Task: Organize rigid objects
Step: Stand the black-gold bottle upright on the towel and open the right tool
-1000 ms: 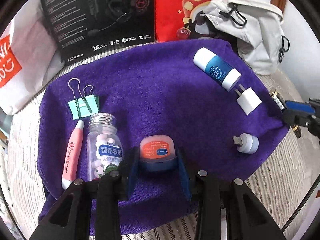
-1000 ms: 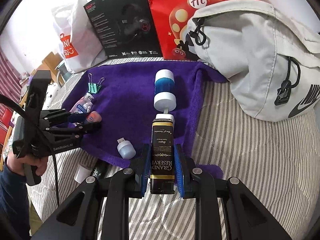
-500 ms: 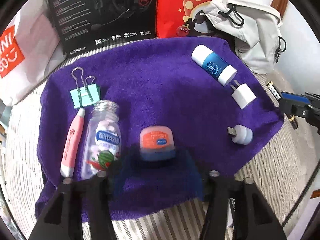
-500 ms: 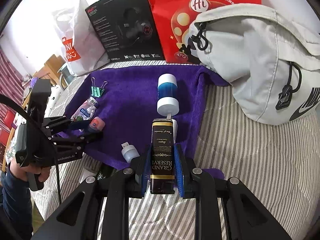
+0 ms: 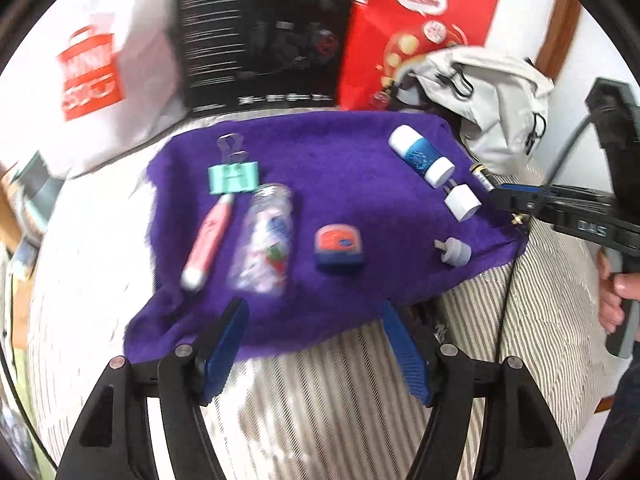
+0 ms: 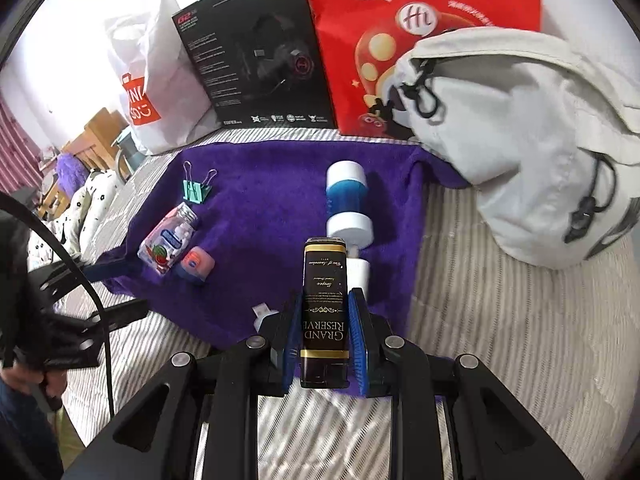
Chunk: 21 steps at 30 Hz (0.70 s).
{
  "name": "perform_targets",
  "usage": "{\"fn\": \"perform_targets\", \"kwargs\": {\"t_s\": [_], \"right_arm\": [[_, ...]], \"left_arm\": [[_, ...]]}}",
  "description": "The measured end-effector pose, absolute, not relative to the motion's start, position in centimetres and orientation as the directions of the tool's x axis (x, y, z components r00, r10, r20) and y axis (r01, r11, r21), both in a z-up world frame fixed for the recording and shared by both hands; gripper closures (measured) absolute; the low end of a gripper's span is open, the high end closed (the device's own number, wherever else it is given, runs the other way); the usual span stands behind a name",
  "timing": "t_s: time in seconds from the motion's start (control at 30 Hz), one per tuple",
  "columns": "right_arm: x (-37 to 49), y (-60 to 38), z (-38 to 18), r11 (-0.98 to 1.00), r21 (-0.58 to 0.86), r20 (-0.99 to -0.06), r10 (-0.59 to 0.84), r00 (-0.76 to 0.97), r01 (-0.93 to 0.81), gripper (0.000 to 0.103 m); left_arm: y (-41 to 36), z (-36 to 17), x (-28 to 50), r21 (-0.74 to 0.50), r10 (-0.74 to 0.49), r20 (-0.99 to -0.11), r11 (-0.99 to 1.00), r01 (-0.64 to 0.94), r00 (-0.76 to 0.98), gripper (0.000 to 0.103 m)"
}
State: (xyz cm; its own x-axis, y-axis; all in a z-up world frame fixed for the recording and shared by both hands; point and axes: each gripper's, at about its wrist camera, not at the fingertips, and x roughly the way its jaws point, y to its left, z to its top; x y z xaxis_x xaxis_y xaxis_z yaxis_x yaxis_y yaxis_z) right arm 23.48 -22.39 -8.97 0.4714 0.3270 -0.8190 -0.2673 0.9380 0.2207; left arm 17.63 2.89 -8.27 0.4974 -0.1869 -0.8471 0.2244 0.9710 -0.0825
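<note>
A purple towel (image 5: 332, 168) lies on a striped bed (image 6: 500, 300), w/ small items spread over it. L tool (image 5: 316, 344) hangs over the towel's near edge, blue pads spread wide, nothing between them. Just ahead of it sits a small orange-lidded jar (image 5: 339, 249). To that jar's left lie a clear pill bottle (image 5: 266, 240), a pink pen (image 5: 208, 236) and a teal binder clip (image 5: 233, 176). At right: a blue-and-white tube (image 5: 420, 156), a white plug (image 5: 462, 202) and a small USB adapter (image 5: 454, 251). R tool (image 6: 325, 334) is clamped on a black bottle (image 6: 324, 308) labelled "Grand Reserve", near the towel's front-right corner. Behind: black box (image 6: 260, 56), red bag (image 6: 400, 20), grey backpack (image 6: 520, 132).
</note>
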Motion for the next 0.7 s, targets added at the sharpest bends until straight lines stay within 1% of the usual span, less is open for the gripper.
{"fn": "perform_targets", "kwargs": {"t_s": [0.17,0.3,0.43,0.7], "right_arm": [[24.9,-20.3,-9.5,0.932,0.203,-0.831,0.326,0.451,-0.299,0.079],[26.4,-18.6,-9.8,0.93,0.184,-0.842,0.316,0.437,-0.319,0.079],[27.9,-17.1,-10.5,0.933,0.143,-0.862,0.282,0.422,-0.33,0.079],[29.8,-15.8,-12.4,0.939,0.099,-0.891,0.231,0.391,-0.329,0.079]], "left_arm": [[6.1,-8.2,15.9,-0.087,-0.151,-0.841,0.986,0.146,0.52,0.034],[7.4,-8.2,15.4,-0.125,-0.178,-0.834,0.983,0.135,0.522,0.033],[7.9,-8.0,14.9,-0.141,-0.194,-0.822,0.98,0.139,0.536,0.027],[8.5,-8.3,15.1,-0.194,-0.236,-0.809,0.972,0.134,0.538,0.027]]}}
